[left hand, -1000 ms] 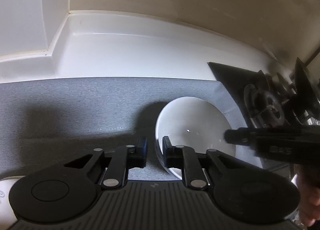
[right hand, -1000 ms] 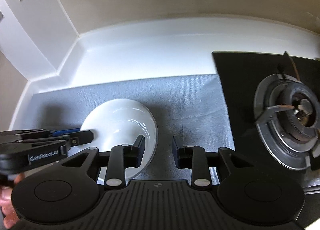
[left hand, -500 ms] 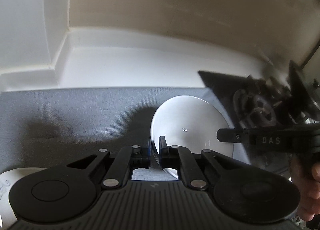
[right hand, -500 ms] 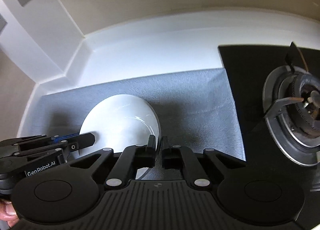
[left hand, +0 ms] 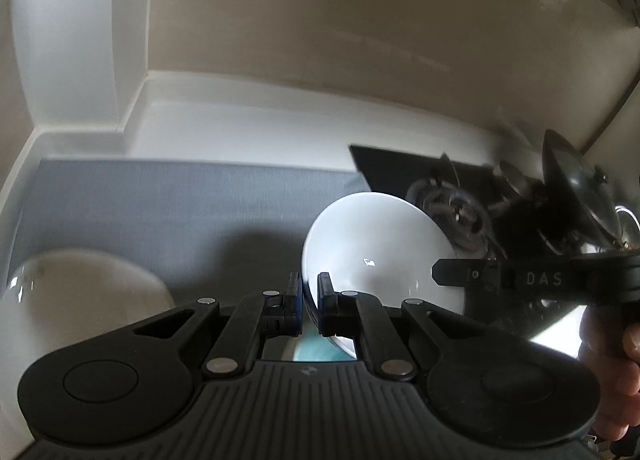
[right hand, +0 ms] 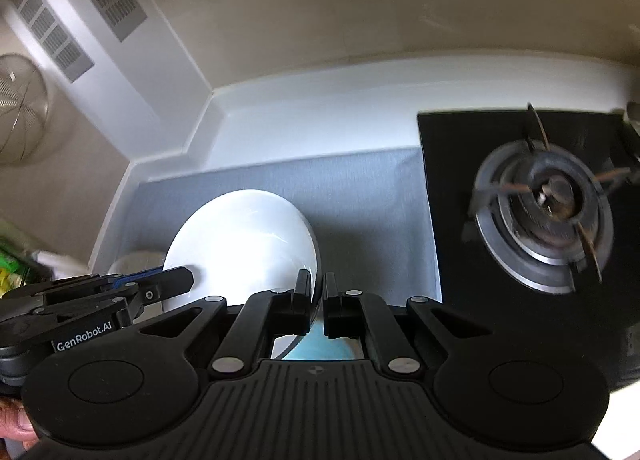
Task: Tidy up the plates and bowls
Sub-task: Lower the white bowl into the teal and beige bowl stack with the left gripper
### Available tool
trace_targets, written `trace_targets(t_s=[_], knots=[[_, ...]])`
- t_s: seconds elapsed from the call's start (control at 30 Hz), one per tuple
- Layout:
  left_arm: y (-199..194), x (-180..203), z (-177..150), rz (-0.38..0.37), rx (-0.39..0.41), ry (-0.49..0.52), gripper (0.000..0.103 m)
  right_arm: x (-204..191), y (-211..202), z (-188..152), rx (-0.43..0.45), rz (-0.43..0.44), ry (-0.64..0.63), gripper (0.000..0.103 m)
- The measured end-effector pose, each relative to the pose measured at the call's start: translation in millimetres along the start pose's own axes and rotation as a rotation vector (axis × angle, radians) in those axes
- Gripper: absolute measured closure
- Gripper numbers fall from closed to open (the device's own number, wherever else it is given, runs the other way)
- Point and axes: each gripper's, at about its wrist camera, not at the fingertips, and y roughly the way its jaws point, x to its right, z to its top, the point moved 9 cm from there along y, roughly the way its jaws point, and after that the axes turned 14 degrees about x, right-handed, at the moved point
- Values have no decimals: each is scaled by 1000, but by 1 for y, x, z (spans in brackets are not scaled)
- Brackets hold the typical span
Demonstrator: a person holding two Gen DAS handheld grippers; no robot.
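A white bowl with a blue-green underside is held up off the grey mat, tilted. My left gripper is shut on its left rim. My right gripper is shut on its right rim; the bowl shows in the right wrist view. The right gripper also shows in the left wrist view at the bowl's right edge, and the left gripper in the right wrist view. A second white dish sits on the mat at the lower left.
A black gas hob with a burner lies right of the mat. A pot with a lid stands on the hob's far side. White counter and wall corner lie behind. A wire strainer hangs at the left.
Both grippers closed on the bowl's opposite rims and lifted it off the mat; the cameras rose and the second white dish at the left came into fuller view.
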Motion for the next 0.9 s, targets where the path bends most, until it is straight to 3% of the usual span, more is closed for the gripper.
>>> trace_targets(t_s=[0.33, 0.9], knots=[[1, 4, -50, 49, -85, -48, 96, 11, -5, -45, -102, -1, -20, 97], [12, 0, -71, 82, -137, -46, 96, 17, 10, -67, -184, -24, -25, 97]])
